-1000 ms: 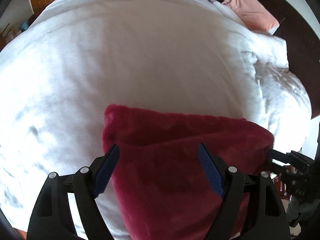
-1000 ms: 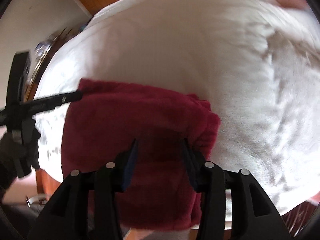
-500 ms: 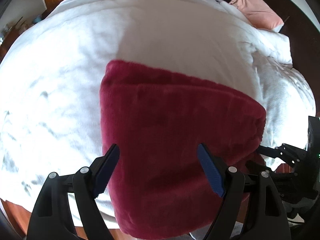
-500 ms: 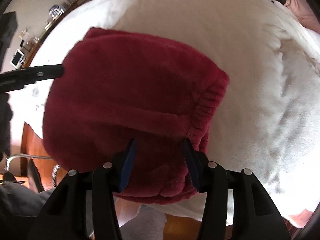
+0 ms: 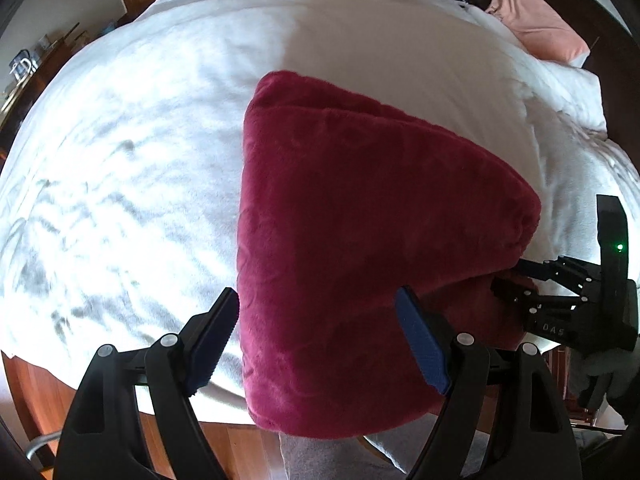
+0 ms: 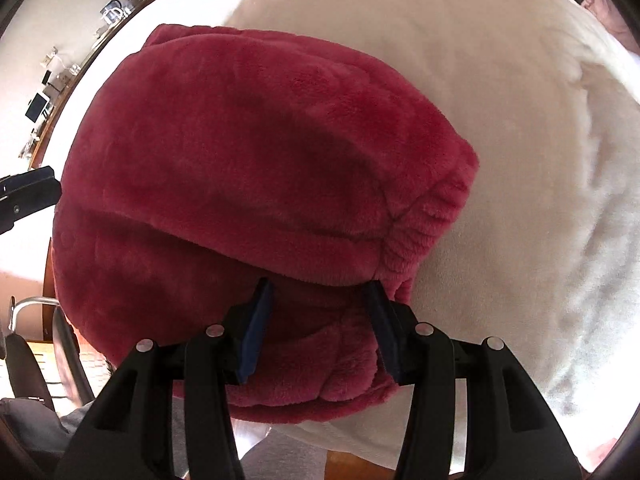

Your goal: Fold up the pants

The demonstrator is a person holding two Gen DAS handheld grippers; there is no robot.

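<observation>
The dark red fleece pants (image 5: pixel 360 240) lie folded in a thick bundle on the white bed (image 5: pixel 140 140), hanging over its near edge. In the right wrist view the pants (image 6: pixel 260 160) show their ribbed waistband (image 6: pixel 424 220) at the right. My left gripper (image 5: pixel 316 336) is open, its blue pads either side of the bundle's near part. My right gripper (image 6: pixel 316 320) is open, its pads just under the top fold near the waistband. The right gripper (image 5: pixel 520 280) also shows at the bundle's right side in the left wrist view.
A pink pillow (image 5: pixel 536 28) lies at the bed's far right by the dark headboard. A wooden shelf with small items (image 6: pixel 52 92) runs along the left wall. Wooden floor and a grey-clad leg (image 5: pixel 320 460) show below the bed edge.
Both grippers have drawn back toward the near bed edge, so more of the folded bundle shows. The bundle lies flatter on the bed. Both grippers stay open.
</observation>
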